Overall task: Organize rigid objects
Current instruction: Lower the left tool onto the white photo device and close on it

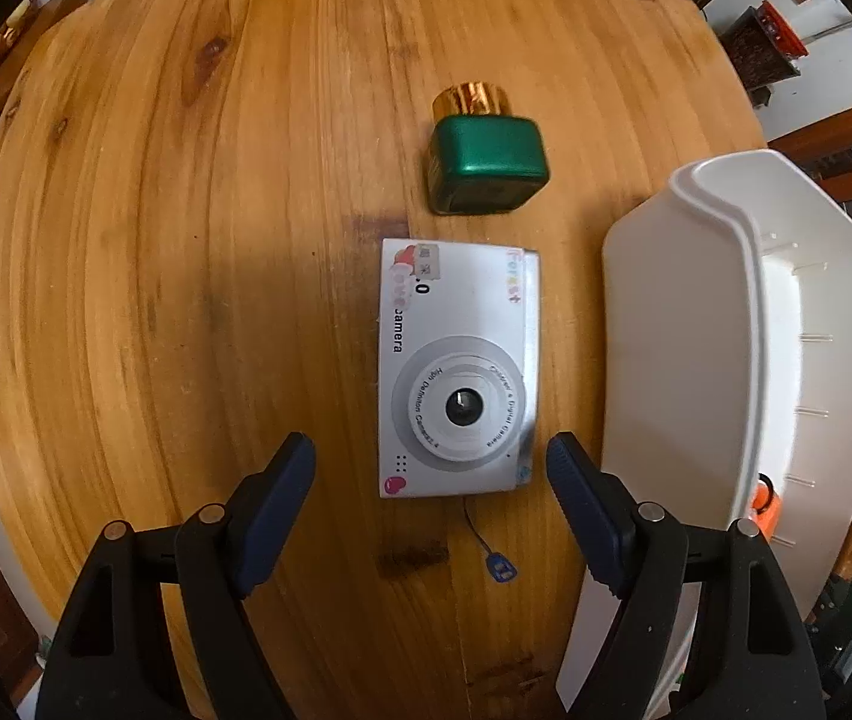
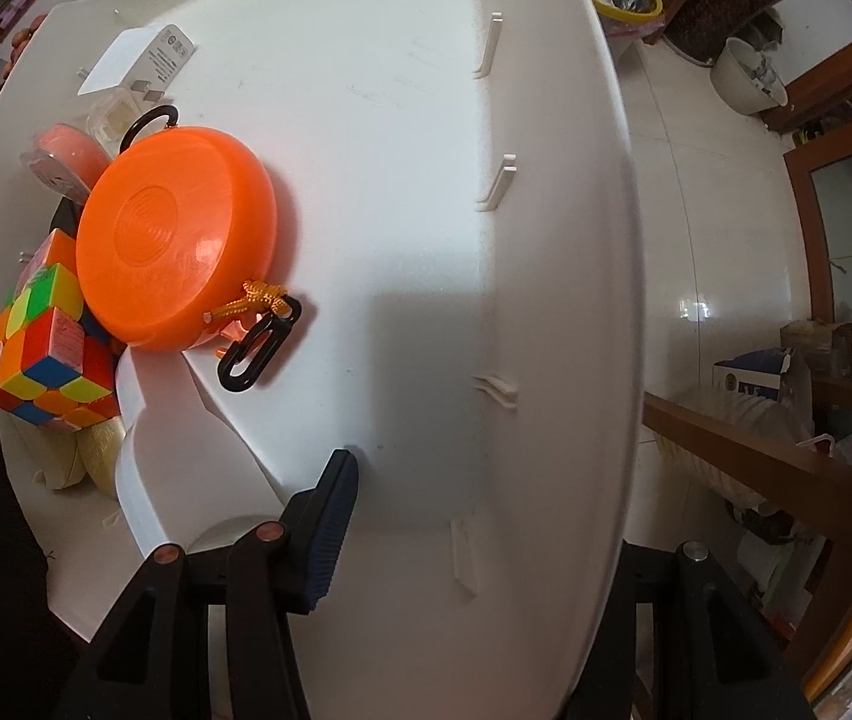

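Fingers on the left gripper [image 1: 431,459] are spread wide and gripping nothing, blue pads hanging over the wooden table [image 1: 186,240] on either side of the near end of a white toy digital camera [image 1: 459,369]. That camera lies flat, lens up, and neither pad touches it from what I can see. Its thin strap with a little blue tab [image 1: 501,564] trails out on the wood between the fingers. Just past the camera sits a green bottle with a gold cap [image 1: 483,156] tipped on its side, close to the camera but not touching. Off to the right is the white plastic bin [image 1: 666,330], with a sliver of something orange peeking over its rim.

Over in the right wrist view, the right gripper [image 2: 474,531] straddles the bin's wall [image 2: 546,300]: one blue pad [image 2: 330,534] is inside, while the other finger is hidden behind the wall, so I honestly can't tell if it's clamped on or just loose. Inside the bin there's an orange disc-shaped case [image 2: 177,246] with a yellow cord and black clip [image 2: 258,351], a colourful puzzle cube [image 2: 45,354], a pink round thing [image 2: 63,162] and a white charger plug [image 2: 138,57], all piled at the left end.
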